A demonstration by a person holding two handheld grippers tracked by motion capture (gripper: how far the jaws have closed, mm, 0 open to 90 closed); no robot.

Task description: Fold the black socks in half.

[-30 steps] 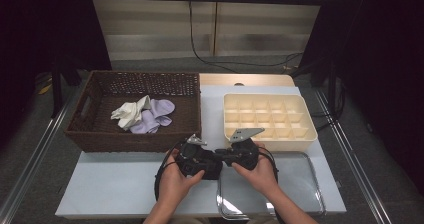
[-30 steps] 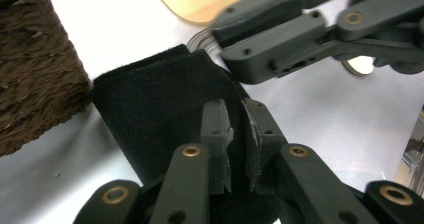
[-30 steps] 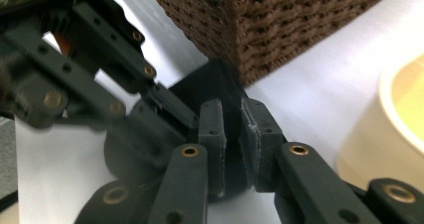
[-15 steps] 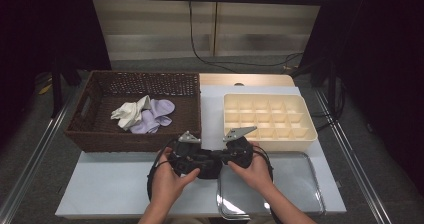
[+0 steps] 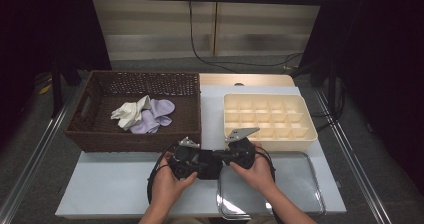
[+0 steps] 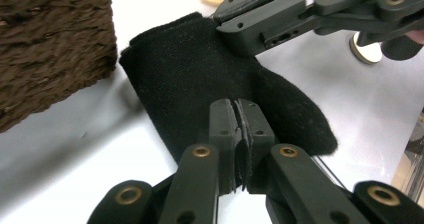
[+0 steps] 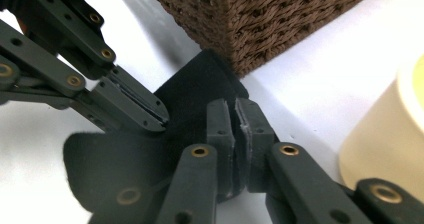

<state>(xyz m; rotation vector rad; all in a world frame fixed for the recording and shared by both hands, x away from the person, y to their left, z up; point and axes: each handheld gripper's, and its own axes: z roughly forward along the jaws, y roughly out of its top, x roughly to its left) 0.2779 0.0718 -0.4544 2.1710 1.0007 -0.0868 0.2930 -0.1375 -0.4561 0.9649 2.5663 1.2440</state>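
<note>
A black sock point(image 5: 210, 166) lies on the white table in front of the basket, held from both ends. My left gripper point(image 5: 202, 162) is shut on it, jaws pressed together over the fabric point(image 6: 200, 84). My right gripper point(image 5: 221, 157) is shut on the sock's other end, close to the basket corner point(image 7: 200, 89). In the left gripper view my own tips point(image 6: 235, 105) pinch the sock's near edge, while the right gripper point(image 6: 235, 30) grips its far edge. In the right gripper view my tips point(image 7: 234, 105) clamp the fabric beside the left gripper point(image 7: 150, 117).
A brown wicker basket point(image 5: 135, 140) stands just behind the grippers, holding a white sock point(image 5: 131, 113) and a lavender sock point(image 5: 156, 115). A cream divided box point(image 5: 270, 135) sits to the right. A clear tray point(image 5: 300, 185) lies at the front right.
Both hands and grippers have drifted slightly toward the front left, keeping the black sock between them. The basket and box have not moved.
</note>
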